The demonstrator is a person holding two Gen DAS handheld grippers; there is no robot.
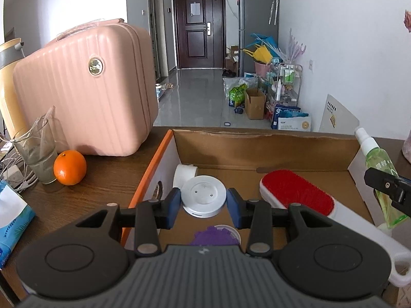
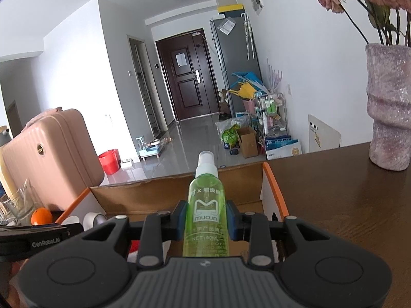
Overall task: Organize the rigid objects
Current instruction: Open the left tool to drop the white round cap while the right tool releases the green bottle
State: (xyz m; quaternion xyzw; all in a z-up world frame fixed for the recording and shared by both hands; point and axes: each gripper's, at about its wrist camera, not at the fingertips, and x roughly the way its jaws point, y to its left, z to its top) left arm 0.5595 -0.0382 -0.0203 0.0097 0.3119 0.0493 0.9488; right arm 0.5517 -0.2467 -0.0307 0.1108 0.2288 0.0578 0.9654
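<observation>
An open cardboard box (image 1: 257,138) with orange edges sits on the brown table. In it lie a white round disc (image 1: 204,195), a white tape roll (image 1: 183,175), a red lint brush with a white handle (image 1: 295,192) and a purple-filled round lid (image 1: 215,234). My left gripper (image 1: 203,204) hovers over the box, its blue pads on either side of the disc, which looks to lie on the box floor below them. My right gripper (image 2: 206,219) is shut on a green spray bottle (image 2: 206,205), held upright over the box's right part; the bottle also shows in the left wrist view (image 1: 377,164).
A pink suitcase (image 1: 87,89), an orange (image 1: 69,167), a glass (image 1: 38,151) and cables stand left of the box. A blue tissue pack (image 1: 10,218) lies at the near left. A pink vase with flowers (image 2: 389,107) stands on the table to the right.
</observation>
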